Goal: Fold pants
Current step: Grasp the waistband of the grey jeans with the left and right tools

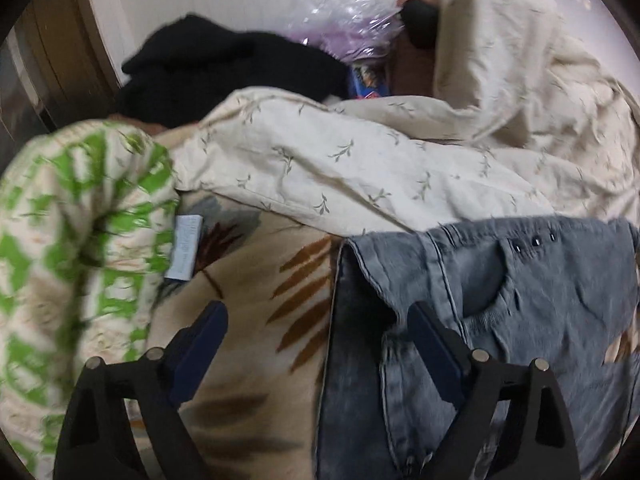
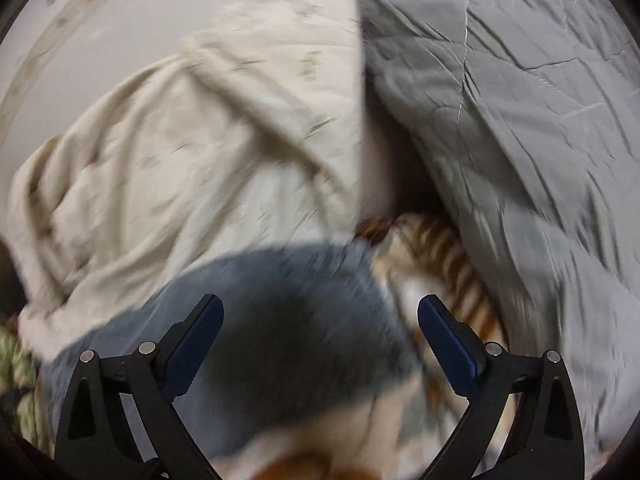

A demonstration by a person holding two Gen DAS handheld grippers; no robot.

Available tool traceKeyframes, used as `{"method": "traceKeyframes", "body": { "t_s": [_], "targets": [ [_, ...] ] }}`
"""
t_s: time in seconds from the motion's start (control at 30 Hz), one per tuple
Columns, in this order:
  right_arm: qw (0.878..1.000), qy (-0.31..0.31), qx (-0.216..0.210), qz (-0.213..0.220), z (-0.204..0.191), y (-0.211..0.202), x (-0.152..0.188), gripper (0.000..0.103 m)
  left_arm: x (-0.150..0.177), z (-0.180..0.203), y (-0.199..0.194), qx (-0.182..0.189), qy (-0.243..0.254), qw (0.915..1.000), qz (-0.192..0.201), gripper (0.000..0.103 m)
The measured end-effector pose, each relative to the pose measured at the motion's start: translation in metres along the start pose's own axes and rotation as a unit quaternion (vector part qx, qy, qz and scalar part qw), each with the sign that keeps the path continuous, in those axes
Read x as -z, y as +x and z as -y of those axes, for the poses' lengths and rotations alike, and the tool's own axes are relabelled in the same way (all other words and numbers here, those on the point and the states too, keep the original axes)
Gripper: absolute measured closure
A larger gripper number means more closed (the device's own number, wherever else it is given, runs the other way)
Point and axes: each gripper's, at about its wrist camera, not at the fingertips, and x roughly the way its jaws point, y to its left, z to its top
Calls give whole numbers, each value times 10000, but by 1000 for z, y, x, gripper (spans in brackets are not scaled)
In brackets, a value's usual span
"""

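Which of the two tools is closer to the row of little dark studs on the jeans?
Left. The left tool hangs open over the jeans, with the dark studs just ahead and right of it. The right tool is over plain denim, no studs visible there.

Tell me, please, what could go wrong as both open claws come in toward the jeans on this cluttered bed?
1. The left claw straddles the folded edge of the jeans and the leaf-print blanket, so closing might pinch both.
2. The cream duvet crowds the waistband and could get dragged into a fold.
3. The right claw view is motion-blurred over the denim; a grasp now may miss its edge.
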Motion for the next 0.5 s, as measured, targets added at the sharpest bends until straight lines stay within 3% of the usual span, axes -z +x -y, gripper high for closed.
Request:
{"method": "traceKeyframes", "body": {
  "t_s": [0.1,0.3,0.4,0.5],
  "targets": [
    [9995,292,77,7,13,30,-14,6,-3,0,17,108,-38,9998,-133,21],
    [9976,647,198,-160,24,70,-19,29,-2,5,33,475,-35,9985,-276,43],
    [9973,618,-16,-390,22,82,-17,60,-2,14,39,642,101,9969,-439,57],
    [9984,365,85,-431,10,83,-13,67,-1,22,42,699,172,9958,-567,65]
  ]
}}
